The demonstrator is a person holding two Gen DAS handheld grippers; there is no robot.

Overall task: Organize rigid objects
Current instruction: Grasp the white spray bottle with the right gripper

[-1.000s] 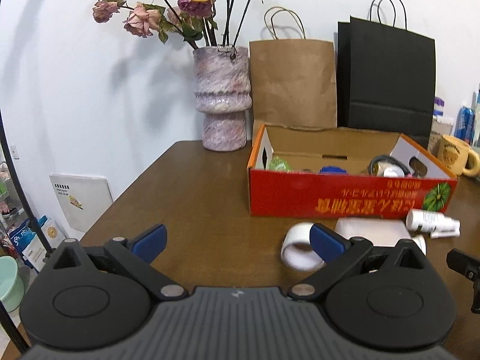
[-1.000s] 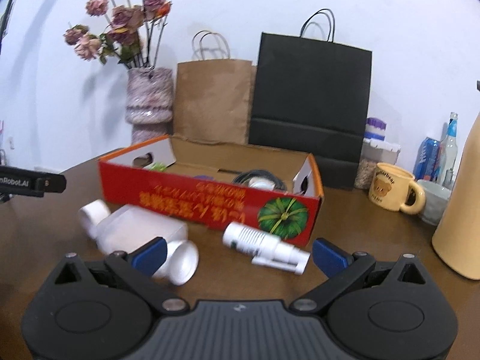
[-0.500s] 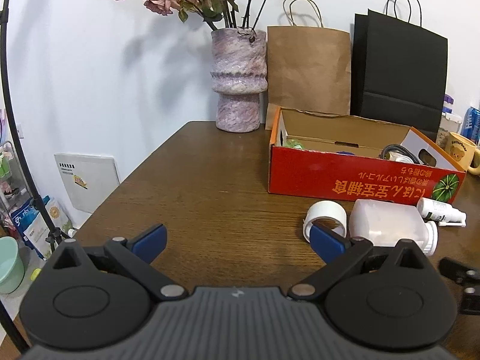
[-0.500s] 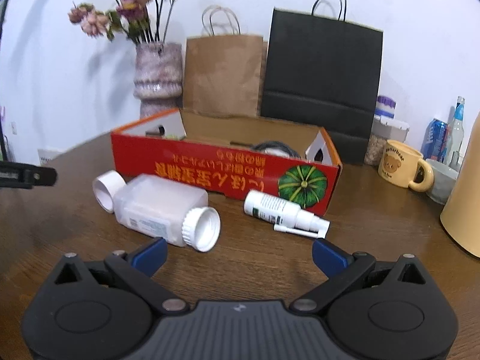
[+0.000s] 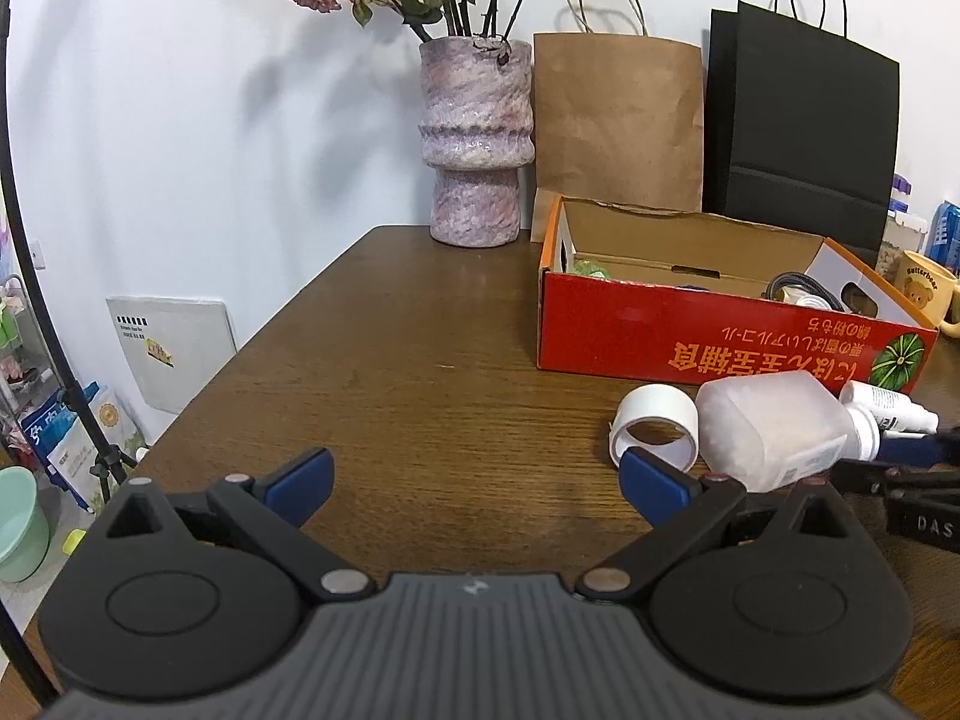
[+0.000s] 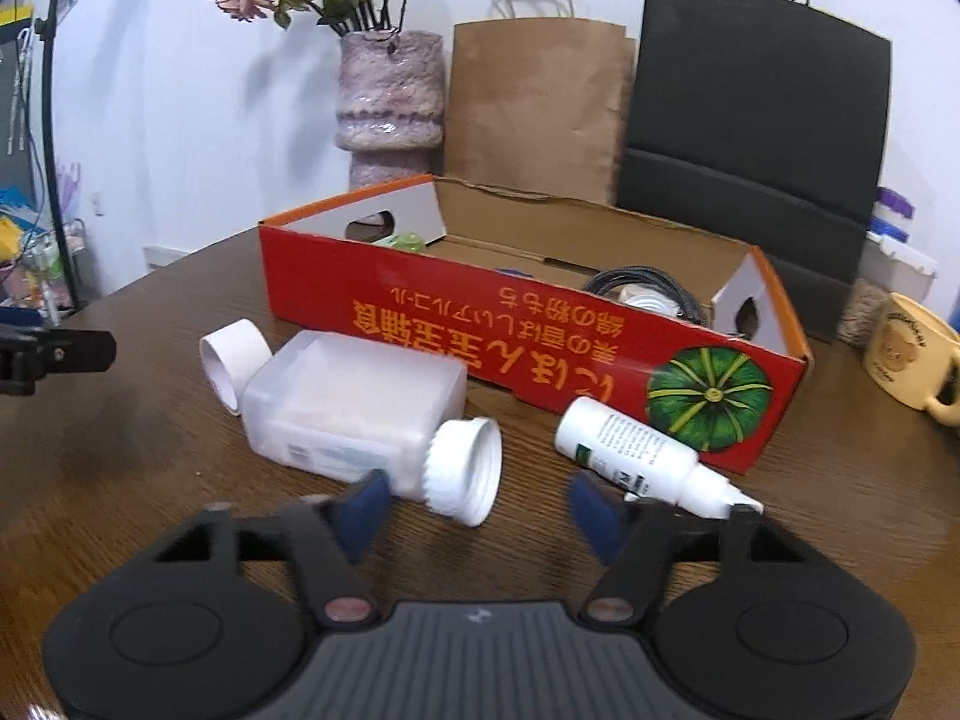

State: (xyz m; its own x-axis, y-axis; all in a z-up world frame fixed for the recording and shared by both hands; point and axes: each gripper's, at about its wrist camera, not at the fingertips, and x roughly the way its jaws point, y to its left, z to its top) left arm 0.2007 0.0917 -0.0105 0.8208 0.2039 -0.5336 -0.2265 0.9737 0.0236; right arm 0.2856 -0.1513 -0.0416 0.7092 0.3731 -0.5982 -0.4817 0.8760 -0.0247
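Note:
A red cardboard box (image 5: 708, 342) (image 6: 540, 324) sits open on the wooden table with a coiled cable (image 6: 645, 288) and small items inside. In front of it lie a white tape roll (image 5: 657, 426) (image 6: 231, 354), a frosted plastic jar with a white cap (image 5: 774, 429) (image 6: 360, 402), and a small white spray bottle (image 5: 885, 405) (image 6: 636, 444). My left gripper (image 5: 474, 480) is open and empty over bare table left of the tape. My right gripper (image 6: 480, 510) is open, its jaws either side of the jar's cap (image 6: 465, 471).
A stone vase of dried roses (image 5: 477, 138), a brown paper bag (image 5: 618, 120) and a black paper bag (image 5: 804, 132) stand behind the box. A yellow bear mug (image 6: 912, 354) sits at the right. The table's left edge (image 5: 240, 354) drops to floor clutter.
Both grippers pulled back from the box, then the right gripper moved in low toward the jar's cap and narrowed its jaws. The objects have not moved.

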